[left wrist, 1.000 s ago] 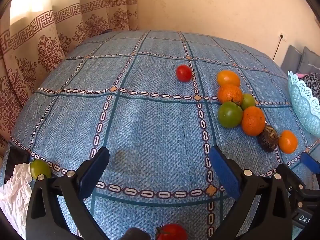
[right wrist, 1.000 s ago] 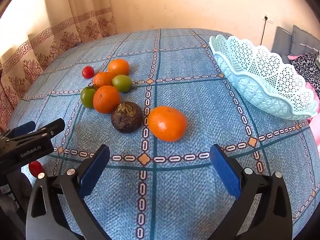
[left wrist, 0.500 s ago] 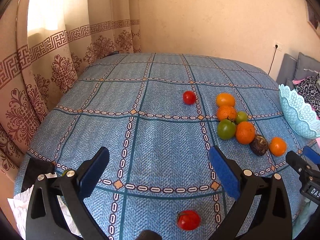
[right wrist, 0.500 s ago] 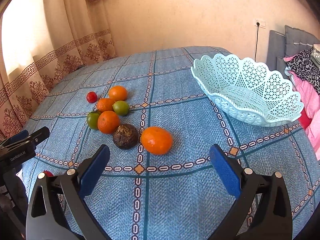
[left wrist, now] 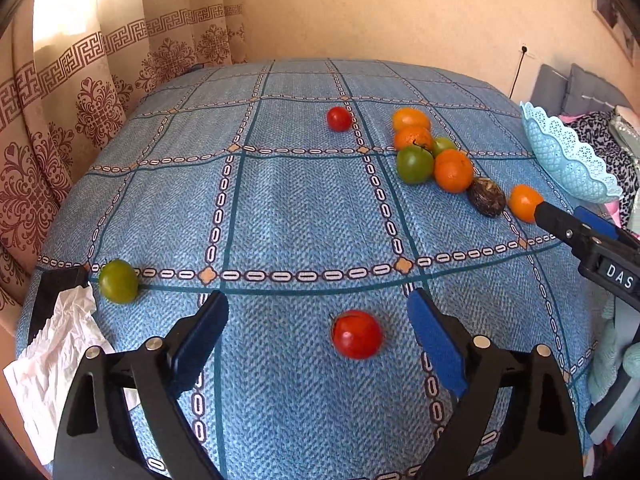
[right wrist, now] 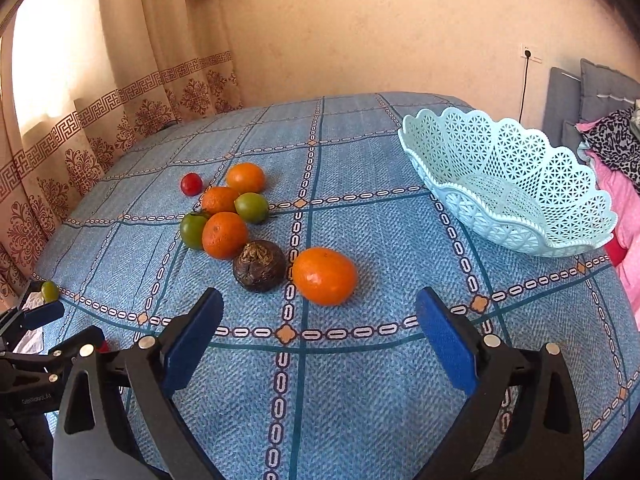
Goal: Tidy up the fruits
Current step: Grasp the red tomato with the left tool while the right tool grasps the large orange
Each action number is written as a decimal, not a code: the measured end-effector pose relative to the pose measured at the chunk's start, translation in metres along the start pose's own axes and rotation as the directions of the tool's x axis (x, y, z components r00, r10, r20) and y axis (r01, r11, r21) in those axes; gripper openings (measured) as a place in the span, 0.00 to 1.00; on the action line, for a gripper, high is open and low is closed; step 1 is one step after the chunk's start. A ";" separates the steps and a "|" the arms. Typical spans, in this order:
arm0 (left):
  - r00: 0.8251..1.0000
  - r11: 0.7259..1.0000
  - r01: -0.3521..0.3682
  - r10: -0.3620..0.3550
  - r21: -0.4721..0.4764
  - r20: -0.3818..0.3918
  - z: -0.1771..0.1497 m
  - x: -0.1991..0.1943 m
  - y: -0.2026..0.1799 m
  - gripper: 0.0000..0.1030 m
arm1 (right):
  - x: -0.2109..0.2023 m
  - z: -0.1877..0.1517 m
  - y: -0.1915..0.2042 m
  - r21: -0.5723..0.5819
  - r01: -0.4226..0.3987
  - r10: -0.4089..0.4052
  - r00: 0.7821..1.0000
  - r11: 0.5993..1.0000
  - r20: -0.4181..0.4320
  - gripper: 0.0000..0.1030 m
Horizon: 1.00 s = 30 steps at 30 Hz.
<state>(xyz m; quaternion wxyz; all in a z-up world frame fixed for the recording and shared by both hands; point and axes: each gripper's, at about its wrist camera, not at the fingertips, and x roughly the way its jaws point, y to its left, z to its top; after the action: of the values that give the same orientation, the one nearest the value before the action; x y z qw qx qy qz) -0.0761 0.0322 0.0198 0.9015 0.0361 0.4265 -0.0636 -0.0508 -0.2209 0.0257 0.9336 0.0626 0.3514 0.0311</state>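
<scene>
Presently, item by item:

Left hand-held gripper point(left wrist: 316, 344): jaws spread wide, nothing held; a round red tomato point(left wrist: 357, 334) lies on the cloth between its blue pads, nearer the right pad point(left wrist: 436, 344), touching neither.

Right hand-held gripper point(right wrist: 318, 340): likewise wide and empty; a glossy round orange point(right wrist: 324, 276) sits just ahead of its fingertips, close beside a dark brown wrinkled fruit point(right wrist: 259, 266).

Pale blue lattice plastic basket point(right wrist: 508, 188): ahead and to the right of the right hand-held gripper, nothing in it; no fruit sorted so far.

Cluster of oranges and green fruits point(right wrist: 226, 212): ahead-left of the right hand-held gripper, pieces touching; a small red tomato point(right wrist: 191, 184) just beyond.

Lone green tomato point(left wrist: 118, 281): far left of the left hand-held gripper, at the edge of the blue checked bedspread point(left wrist: 300, 208), beside crumpled white paper point(left wrist: 60, 344).

Risks, as judged: round fruit on soft bedding may roll if a pad nudges it off-centre; the tomato, being off-centre, could squirt sideways or bruise under a hard close; the orange could knock the dark fruit; the edge tomato could drop off if the bedding is pressed; the light basket may tip or slide if fruit is dropped at its rim.
</scene>
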 end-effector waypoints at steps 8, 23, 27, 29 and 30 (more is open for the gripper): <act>0.999 0.999 0.001 -0.002 -0.040 -0.039 -0.005 0.005 0.001 0.65 | 0.004 -0.002 -0.003 0.023 -0.014 0.015 1.000 1.000 -0.014 0.90; 0.996 0.996 0.088 -0.088 -0.016 -0.024 -0.002 -0.002 -0.011 0.26 | 0.019 0.007 -0.005 0.014 -0.014 0.015 0.999 1.000 -0.050 0.72; 0.996 0.996 0.092 -0.092 -0.010 -0.009 0.002 -0.003 -0.012 0.26 | 0.027 0.010 -0.005 0.015 -0.020 0.021 0.998 1.000 -0.066 0.66; 0.996 0.996 0.093 -0.093 -0.004 -0.004 0.003 -0.004 -0.013 0.26 | 0.031 0.012 -0.005 0.017 -0.014 0.016 0.997 1.000 -0.070 0.63; 0.996 0.996 0.094 -0.094 -0.003 -0.002 0.004 -0.004 -0.013 0.26 | 0.033 0.013 -0.005 0.018 -0.013 0.014 0.997 1.000 -0.073 0.60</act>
<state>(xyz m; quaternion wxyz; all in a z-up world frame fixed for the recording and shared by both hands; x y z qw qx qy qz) -0.0777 0.0190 0.0253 0.8971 0.0149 0.4288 -0.1051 -0.0172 -0.2236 0.0133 0.9193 0.0720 0.3851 0.0364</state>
